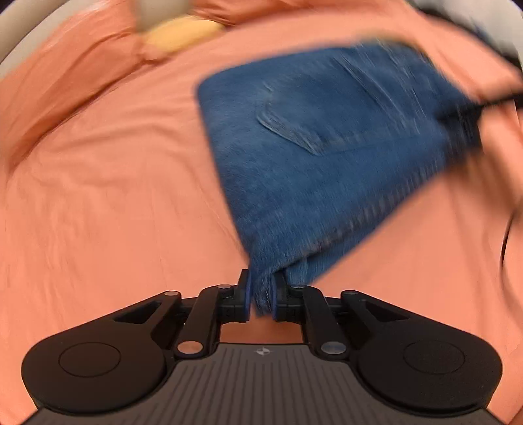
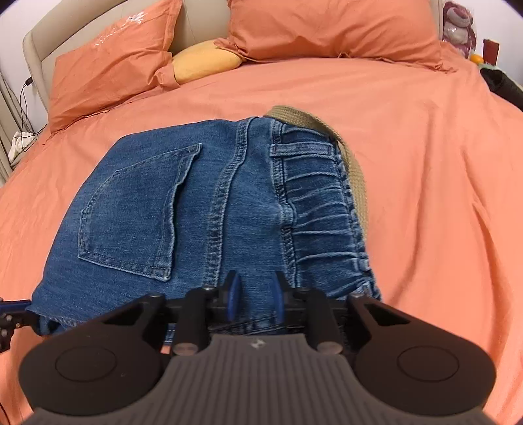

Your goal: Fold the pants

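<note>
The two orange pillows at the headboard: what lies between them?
A yellow cushion lies between the left orange pillow and the right orange pillow, tucked partly under both; the right wrist view shows it.

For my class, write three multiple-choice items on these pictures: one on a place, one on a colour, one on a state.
1. Where do the jeans lie?
A on the bed sheet
B on a chair
C on a shelf

2. What colour is the cushion between the pillows?
A green
B yellow
C white

3. What is the left claw doing?
A hanging open
B pinching denim
C gripping a pillow

Answers:
A, orange sheet surrounds the jeans.
B, yellow against the orange pillows.
C is wrong; B, denim sits clamped between its fingers.
</note>
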{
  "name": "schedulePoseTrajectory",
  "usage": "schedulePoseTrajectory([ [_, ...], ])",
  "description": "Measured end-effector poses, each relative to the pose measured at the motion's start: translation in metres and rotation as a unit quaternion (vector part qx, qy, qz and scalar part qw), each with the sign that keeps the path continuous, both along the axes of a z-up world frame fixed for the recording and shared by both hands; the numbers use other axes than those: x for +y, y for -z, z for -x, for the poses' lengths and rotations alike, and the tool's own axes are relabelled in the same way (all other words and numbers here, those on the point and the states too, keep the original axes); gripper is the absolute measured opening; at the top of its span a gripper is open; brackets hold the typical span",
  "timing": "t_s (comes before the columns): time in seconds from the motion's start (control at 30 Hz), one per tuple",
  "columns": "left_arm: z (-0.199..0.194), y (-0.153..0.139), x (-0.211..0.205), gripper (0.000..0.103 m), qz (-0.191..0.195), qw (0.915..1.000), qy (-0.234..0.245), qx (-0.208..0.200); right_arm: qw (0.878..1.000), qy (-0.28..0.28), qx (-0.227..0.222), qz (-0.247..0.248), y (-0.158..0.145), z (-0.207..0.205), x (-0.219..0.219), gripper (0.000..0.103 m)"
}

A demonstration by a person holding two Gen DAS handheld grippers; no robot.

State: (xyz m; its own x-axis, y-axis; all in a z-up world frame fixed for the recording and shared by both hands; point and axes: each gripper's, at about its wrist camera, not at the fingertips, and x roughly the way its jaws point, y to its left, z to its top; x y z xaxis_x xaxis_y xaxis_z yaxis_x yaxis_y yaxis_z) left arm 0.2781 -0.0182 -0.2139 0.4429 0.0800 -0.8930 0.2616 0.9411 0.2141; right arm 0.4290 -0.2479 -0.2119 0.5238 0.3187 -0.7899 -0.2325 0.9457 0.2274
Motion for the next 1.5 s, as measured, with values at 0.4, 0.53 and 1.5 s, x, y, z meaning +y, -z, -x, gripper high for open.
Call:
schedulePoseTrajectory([
  [0.4, 0.014, 0.027, 0.013, 0.0, -0.057, 0.9965, 0.007, 0.061, 1.0, -0.005, 0.008, 0.02, 0.002, 0.0, 0.002, 0.01],
  [0.53, 0.027, -0.001, 0.048, 0.014, 0.0, 0.999, -0.037, 0.027, 0.999, -0.029, -0.013, 0.043, -0.014, 0.019, 0.004, 0.019],
  [1.5, -0.119, 0.013, 0.079, 0.08, 0.237, 0.9611, -0.138, -0.036, 0.948, 0.199, 0.073, -0.239, 0.061, -0.016, -0.091, 0.077],
])
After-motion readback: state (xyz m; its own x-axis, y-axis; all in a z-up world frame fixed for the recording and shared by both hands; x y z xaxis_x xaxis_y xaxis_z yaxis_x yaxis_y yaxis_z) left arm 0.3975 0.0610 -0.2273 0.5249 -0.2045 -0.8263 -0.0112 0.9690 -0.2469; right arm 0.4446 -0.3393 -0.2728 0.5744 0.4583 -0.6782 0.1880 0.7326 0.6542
